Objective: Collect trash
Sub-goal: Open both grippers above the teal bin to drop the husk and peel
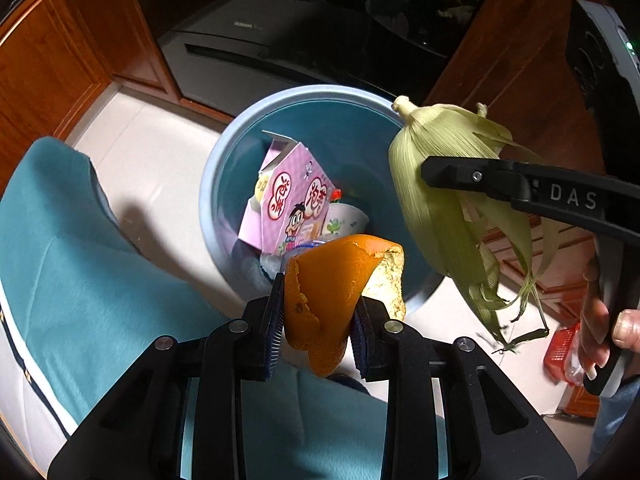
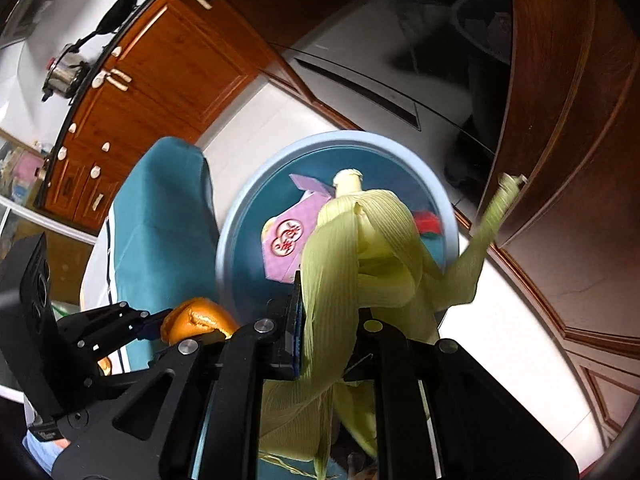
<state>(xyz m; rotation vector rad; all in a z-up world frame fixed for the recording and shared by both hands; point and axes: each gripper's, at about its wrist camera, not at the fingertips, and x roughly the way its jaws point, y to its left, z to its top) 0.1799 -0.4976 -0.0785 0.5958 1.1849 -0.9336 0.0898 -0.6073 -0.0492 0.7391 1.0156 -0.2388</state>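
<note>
Trash bin [image 1: 224, 168] already holds a pink carton [image 1: 288, 204]; my left hand-held gripper [image 1: 318, 320] pinches orange peel [image 1: 324, 280], my right hand-held gripper [image 2: 332, 332] clamps corn husk [image 2: 360, 248], both above it, unreleased

one blue bin [image 1: 224, 168] stands on the floor. one orange peel [image 1: 324, 292] and one bundle of corn husk [image 1: 436, 200] hang above it, each in one of two tongs: the left tongs [image 1: 316, 324] and the right tongs [image 2: 332, 332]. inside the bin lie one pink carton [image 1: 288, 204], one white paper cup [image 1: 346, 220] and one red scrap [image 2: 428, 224] (the rest of the heap is too tangled to count). one steel pot [image 2: 64, 76] sits on the desk, and one red basket [image 1: 560, 348] stands on the floor.
</note>
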